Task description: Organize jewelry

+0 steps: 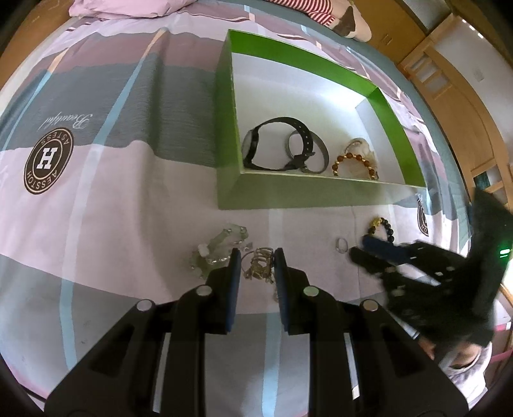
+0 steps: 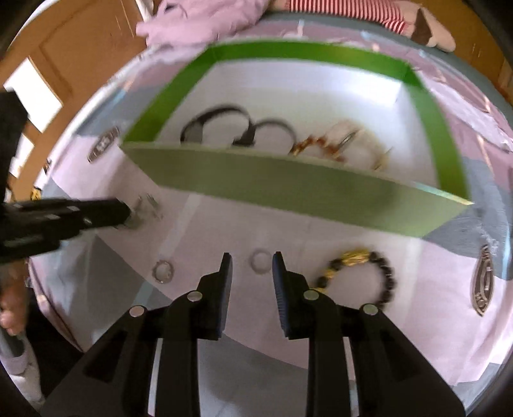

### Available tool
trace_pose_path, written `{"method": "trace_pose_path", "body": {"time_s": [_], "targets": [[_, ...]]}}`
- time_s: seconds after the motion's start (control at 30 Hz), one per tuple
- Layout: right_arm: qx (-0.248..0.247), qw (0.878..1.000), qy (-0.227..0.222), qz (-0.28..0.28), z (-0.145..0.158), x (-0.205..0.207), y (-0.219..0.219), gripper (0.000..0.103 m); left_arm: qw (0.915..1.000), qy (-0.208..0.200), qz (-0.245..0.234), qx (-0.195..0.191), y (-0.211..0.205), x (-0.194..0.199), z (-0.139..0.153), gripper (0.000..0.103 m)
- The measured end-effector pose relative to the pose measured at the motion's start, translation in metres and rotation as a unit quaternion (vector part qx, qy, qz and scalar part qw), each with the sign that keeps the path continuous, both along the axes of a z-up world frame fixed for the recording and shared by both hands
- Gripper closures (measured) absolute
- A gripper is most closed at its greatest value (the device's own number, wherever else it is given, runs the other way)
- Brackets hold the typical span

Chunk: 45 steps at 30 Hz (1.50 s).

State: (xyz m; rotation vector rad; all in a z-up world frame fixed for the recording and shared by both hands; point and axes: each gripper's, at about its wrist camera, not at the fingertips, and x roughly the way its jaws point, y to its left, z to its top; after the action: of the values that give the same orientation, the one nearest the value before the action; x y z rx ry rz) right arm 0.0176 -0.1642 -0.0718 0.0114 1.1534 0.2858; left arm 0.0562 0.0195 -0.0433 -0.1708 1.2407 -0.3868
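My left gripper is open low over the bedspread, its fingers either side of a tangled gold chain piece. A clear crystal bracelet lies just left of it. My right gripper is open too, and a small clear ring lies on the sheet between its fingertips. A second ring sits to its left, and a black and gold bead bracelet to its right. The green box holds a black watch, a dark strap and an amber bead bracelet.
The box stands on a pink and grey bedspread, its near wall just beyond both grippers. A pink pillow and a striped soft toy lie at the far edge. Wooden furniture stands to the right.
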Motion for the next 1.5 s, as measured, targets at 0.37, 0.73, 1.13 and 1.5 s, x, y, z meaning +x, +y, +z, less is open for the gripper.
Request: {"method": "trace_pose_path", "body": {"time_s": [0.37, 0.73, 1.13, 1.5], "targets": [[0.023, 0.999, 0.001, -0.029, 0.005, 0.006, -0.021, 0.103, 0.9997, -0.019, 0.001, -0.016, 0.004, -0.004, 0.013, 0.082], [0.014, 1.000, -0.015, -0.006, -0.001, 0.010, 0.002, 0.079, 0.9996, -0.025, -0.011, 0.007, -0.009, -0.008, 0.009, 0.082], [0.021, 0.999, -0.018, -0.028, 0.006, 0.015, -0.012, 0.100, 0.9988, -0.048, -0.015, 0.001, -0.012, -0.010, 0.017, 0.082], [0.083, 0.993, -0.053, -0.057, 0.044, 0.011, -0.049, 0.100, 0.9975, -0.069, -0.013, -0.013, -0.012, -0.012, 0.024, 0.082]]}}
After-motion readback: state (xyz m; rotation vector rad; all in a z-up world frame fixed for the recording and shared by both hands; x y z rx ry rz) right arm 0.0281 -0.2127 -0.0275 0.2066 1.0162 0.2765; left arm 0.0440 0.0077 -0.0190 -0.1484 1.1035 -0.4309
